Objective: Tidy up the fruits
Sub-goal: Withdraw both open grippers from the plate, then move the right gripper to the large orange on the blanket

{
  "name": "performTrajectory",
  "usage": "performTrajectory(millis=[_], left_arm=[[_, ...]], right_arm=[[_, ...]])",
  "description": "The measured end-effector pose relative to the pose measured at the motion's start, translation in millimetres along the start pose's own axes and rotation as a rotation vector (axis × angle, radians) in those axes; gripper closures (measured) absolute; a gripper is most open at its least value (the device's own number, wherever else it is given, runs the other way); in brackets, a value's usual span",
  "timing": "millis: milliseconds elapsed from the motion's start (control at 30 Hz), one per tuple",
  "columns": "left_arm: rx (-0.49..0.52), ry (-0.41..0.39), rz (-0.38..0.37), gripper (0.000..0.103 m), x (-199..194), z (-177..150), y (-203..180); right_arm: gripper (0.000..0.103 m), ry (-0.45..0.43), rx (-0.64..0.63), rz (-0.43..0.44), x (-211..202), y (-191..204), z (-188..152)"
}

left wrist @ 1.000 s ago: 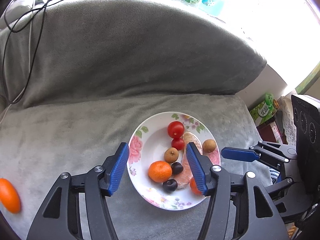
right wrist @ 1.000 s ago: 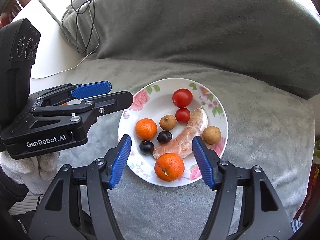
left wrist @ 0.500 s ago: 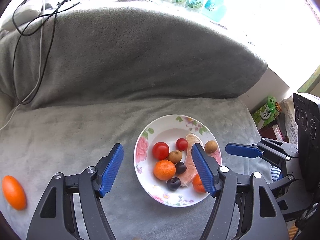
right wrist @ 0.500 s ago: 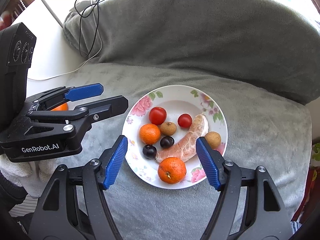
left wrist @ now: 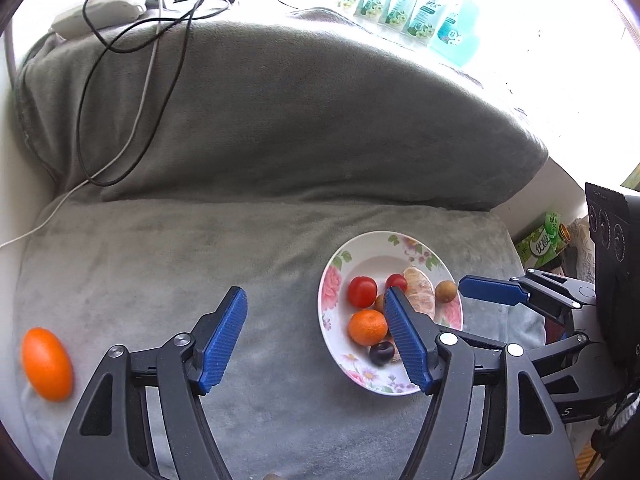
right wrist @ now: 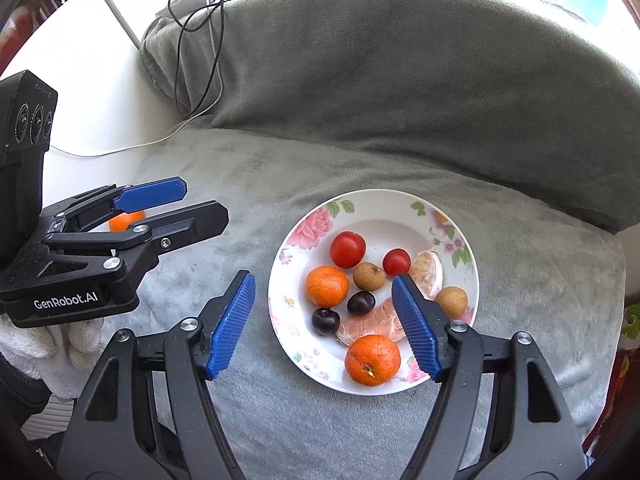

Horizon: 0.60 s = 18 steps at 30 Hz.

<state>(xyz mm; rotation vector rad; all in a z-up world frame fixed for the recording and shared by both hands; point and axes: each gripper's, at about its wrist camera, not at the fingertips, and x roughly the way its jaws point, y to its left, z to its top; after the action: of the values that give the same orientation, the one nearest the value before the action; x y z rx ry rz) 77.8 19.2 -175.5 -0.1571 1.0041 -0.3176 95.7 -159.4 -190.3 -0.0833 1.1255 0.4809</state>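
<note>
Fruits sit heaped on floral plate (right wrist: 460, 236) atop soft grey cushion (left wrist: 200, 248); one stray orange (left wrist: 46, 364) lies far off. Left gripper (left wrist: 316, 340) & right gripper (right wrist: 324, 320) hover, jaws wide, empty. Risk: nudging plate could tip it, rolling round fruit off.

A home living room is showing here. A sofa (left wrist: 280, 140) draped in a grey plush cover (right wrist: 400, 80) is filling both views, its seat carrying a flowered china plate (right wrist: 316, 224) of fruit. Charger cables (left wrist: 132, 80) are trailing over the backrest from a white power strip (left wrist: 100, 12). Along the bright sill behind, a row of green-labelled packets (left wrist: 408, 4) is standing, and green cartons (left wrist: 540, 240) are sitting on the floor beside the sofa's end.
</note>
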Motion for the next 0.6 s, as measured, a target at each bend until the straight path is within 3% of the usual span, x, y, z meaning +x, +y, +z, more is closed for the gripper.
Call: performTrajectory(millis=[600], left_arm=[[-0.140, -0.058, 0.101, 0.032, -44.4, -27.7, 60.1]], right_arm=[[0.029, -0.030, -0.093, 0.024, 15.4, 57.2, 21.8]])
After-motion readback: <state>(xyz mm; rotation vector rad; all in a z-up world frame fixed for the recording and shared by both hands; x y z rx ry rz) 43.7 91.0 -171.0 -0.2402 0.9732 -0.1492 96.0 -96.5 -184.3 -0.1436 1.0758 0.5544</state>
